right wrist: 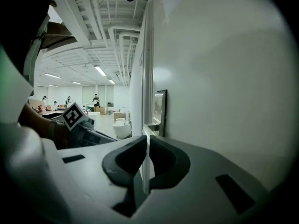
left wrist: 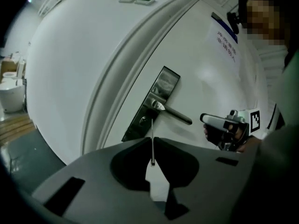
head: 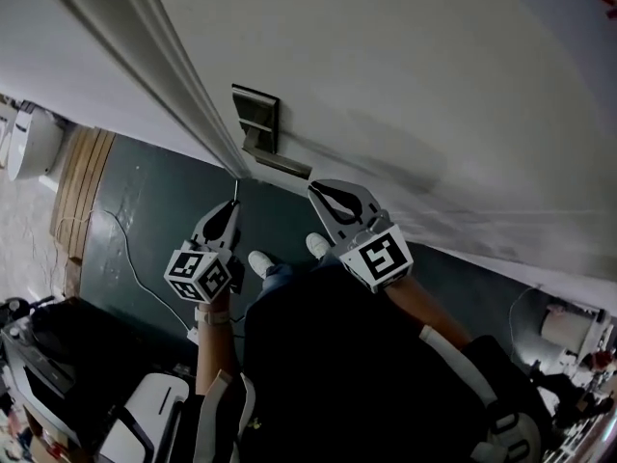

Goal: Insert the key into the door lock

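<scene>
Lock plate (left wrist: 156, 101): a dark metal plate on the white door (head: 434, 85), just beside the door's moulded frame.
Handle (left wrist: 176, 115): a lever sticking out from the middle of the lock plate, on the side away from the frame.
Key (left wrist: 152, 130): a thin shaft pinched in the left gripper. It stands straight out of the jaws and points at the lower part of the lock plate, under the handle. It is not in the lock.
Left gripper (left wrist: 153, 143): jaws closed tight on the key. The head view shows it below the lock plate and clear of it.
Right gripper (right wrist: 145, 141): jaws pressed together with nothing between them. It is near the free end of the handle, on the far side of the lock plate from the left gripper, and is not touching the plate.
</scene>
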`<state>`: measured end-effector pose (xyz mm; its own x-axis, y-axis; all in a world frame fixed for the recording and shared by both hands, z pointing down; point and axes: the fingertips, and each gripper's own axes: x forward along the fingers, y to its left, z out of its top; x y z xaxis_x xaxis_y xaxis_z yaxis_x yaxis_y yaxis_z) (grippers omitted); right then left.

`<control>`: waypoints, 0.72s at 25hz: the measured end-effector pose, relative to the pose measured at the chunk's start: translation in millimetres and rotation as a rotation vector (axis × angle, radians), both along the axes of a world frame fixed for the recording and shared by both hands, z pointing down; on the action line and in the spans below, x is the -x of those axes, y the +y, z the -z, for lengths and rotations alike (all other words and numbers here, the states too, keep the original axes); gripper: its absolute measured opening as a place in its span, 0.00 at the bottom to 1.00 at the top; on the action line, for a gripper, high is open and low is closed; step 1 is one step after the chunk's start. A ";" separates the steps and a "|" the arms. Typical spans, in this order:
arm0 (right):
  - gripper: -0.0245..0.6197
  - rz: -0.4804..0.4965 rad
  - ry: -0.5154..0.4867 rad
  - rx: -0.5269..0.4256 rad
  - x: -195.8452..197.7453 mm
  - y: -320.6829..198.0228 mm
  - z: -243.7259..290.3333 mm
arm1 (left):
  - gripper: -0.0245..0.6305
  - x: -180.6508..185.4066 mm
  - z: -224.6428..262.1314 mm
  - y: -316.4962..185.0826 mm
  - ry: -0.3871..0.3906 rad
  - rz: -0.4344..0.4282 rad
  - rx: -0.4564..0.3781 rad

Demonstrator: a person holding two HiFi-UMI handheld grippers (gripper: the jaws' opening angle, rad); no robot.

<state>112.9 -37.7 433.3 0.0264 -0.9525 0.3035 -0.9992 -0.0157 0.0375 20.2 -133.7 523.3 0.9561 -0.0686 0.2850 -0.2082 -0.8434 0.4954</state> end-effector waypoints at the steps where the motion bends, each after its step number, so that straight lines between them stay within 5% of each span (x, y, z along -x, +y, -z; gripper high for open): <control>1: 0.08 -0.019 0.004 0.005 -1.3 3.1 -0.4 | 0.08 -3.7 -2.2 0.1 0.008 -0.017 0.031; 18: 0.08 -0.284 -0.010 0.061 -33.6 50.7 -16.9 | 0.08 -61.1 -24.2 -4.6 0.100 -0.147 0.466</control>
<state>146.5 13.1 450.2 0.2866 -0.8872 0.3617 -0.9553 -0.2934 0.0371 81.3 -138.3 547.5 0.9703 0.1818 0.1596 -0.0360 -0.5441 0.8383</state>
